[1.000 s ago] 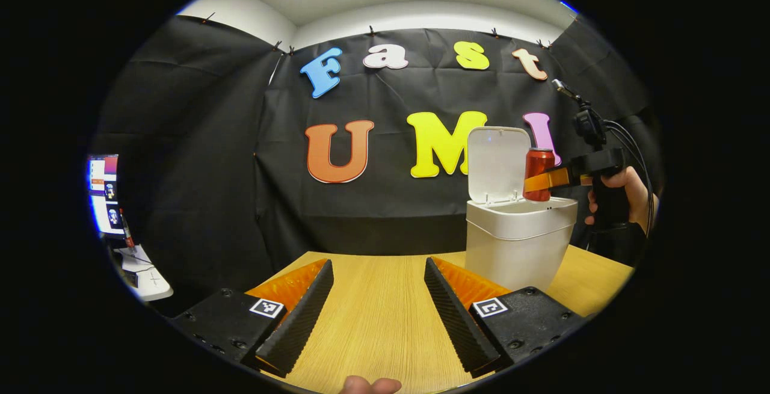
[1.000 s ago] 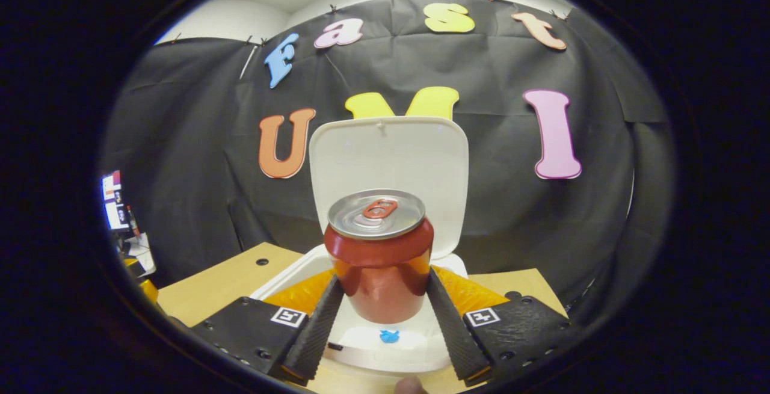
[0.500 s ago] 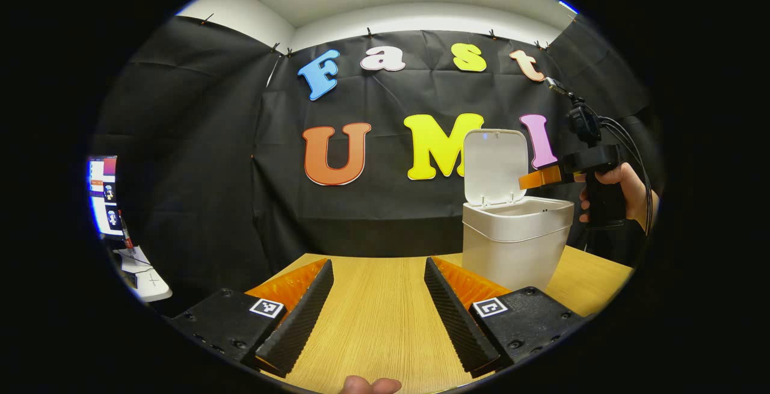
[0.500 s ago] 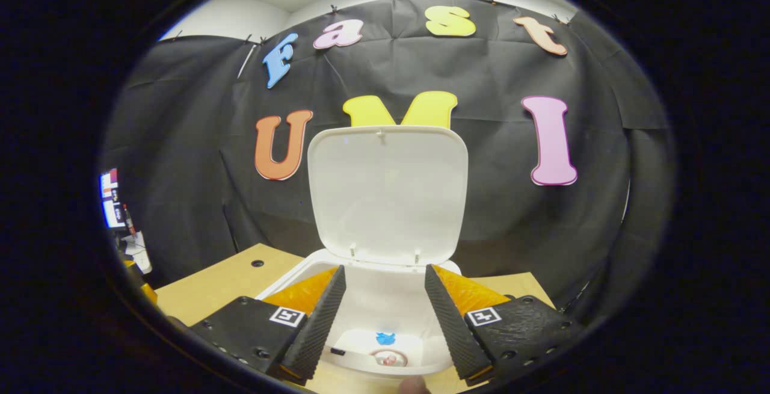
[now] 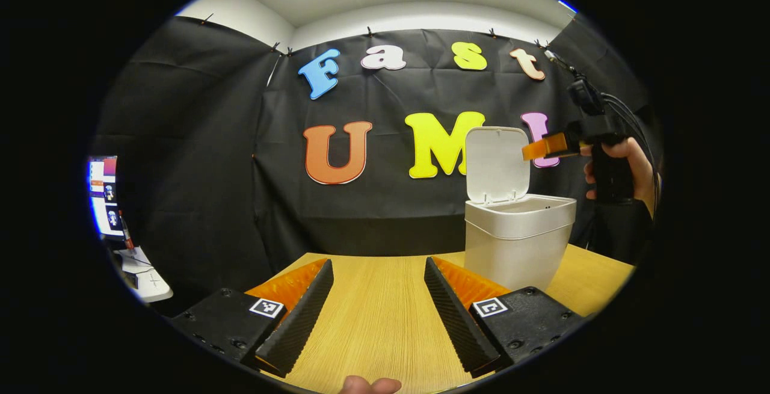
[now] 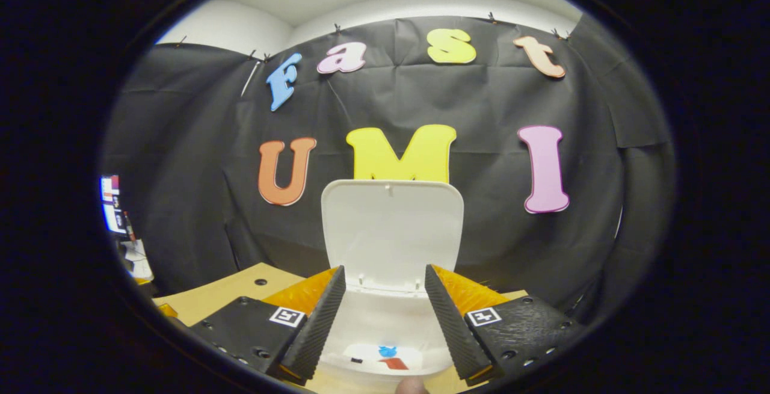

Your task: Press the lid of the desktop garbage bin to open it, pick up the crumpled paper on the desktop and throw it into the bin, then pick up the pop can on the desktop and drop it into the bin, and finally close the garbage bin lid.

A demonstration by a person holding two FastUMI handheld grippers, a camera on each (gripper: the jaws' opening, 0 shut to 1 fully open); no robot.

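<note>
The white bin (image 5: 517,243) stands on the wooden table (image 5: 373,322) at the right, its lid (image 5: 498,162) raised upright. My right gripper (image 5: 529,152), held by a hand (image 5: 625,162), hovers above and just right of the lid's top. In the right gripper view that gripper (image 6: 380,316) is open and empty over the bin's mouth (image 6: 385,334), facing the lid (image 6: 392,231). A sliver of the red can (image 6: 395,363) lies at the bottom inside, beside a small blue mark (image 6: 388,351). My left gripper (image 5: 379,304) is open and empty, low over the table, left of the bin.
A monitor (image 5: 103,195) and a white desk (image 5: 144,277) sit beyond the table's left edge. The table has a small round hole (image 6: 260,281) near its far left corner. Black cloth closes the booth behind the bin.
The right gripper opened and let go of the can, which dropped into the bin. That gripper then rose and drew back a little. The left gripper stayed still.
</note>
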